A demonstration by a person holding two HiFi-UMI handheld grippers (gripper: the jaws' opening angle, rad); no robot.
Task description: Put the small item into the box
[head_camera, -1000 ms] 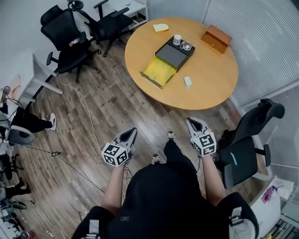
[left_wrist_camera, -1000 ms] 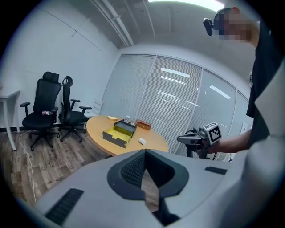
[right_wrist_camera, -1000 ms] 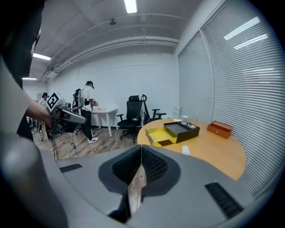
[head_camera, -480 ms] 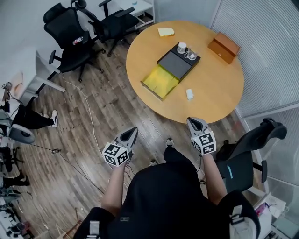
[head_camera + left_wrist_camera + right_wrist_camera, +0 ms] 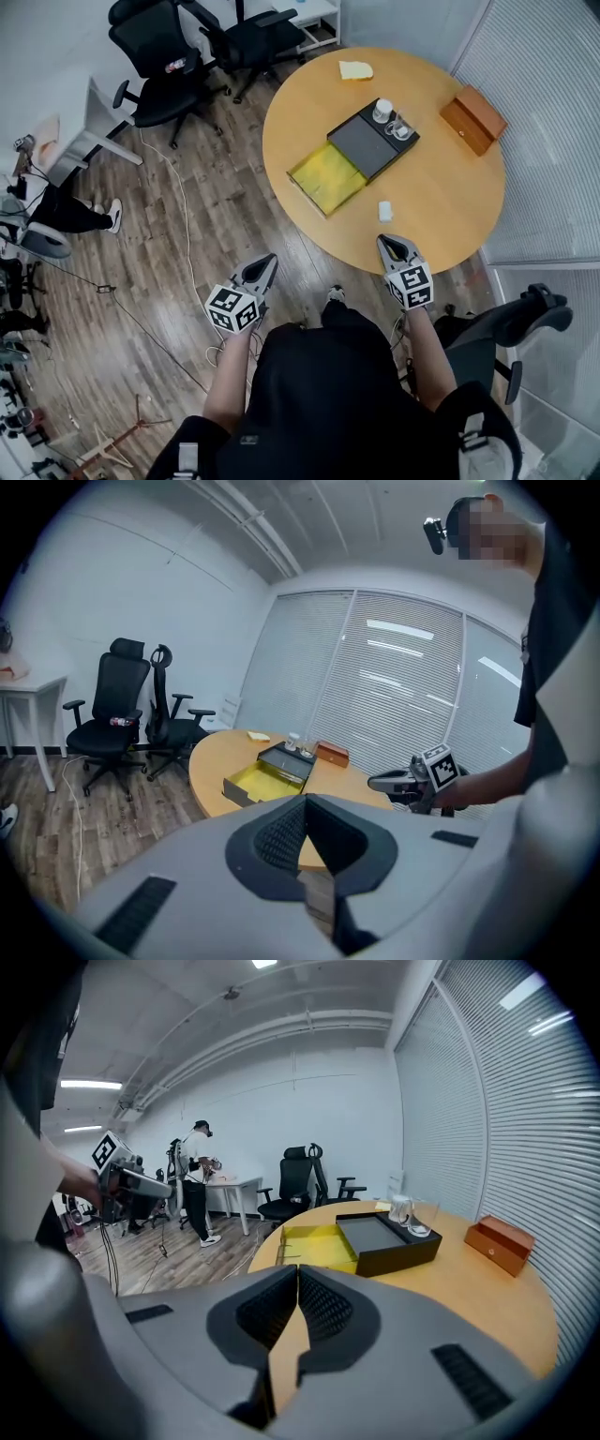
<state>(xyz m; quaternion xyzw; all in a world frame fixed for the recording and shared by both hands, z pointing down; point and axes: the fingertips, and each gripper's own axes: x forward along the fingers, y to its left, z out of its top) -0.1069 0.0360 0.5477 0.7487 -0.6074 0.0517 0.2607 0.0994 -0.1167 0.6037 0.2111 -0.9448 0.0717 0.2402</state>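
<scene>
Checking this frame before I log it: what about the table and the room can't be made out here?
- Small white item: too small in the head view to identify, and neither gripper view shows it; in the right gripper view that gripper's own body covers the near table.
- Brown box: lid shut in every view, so its contents are hidden.
- Distant person: too small in the right gripper view to tell what they handle.

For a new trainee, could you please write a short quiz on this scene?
1. The small white item lies: A on the table, B in the yellow-lined box, C in a gripper?
2. True or false: the left gripper and right gripper are both shut, empty.
3. Fill in: the gripper nearer the item is the ____.
Key: 1 A; 2 true; 3 right.
</scene>
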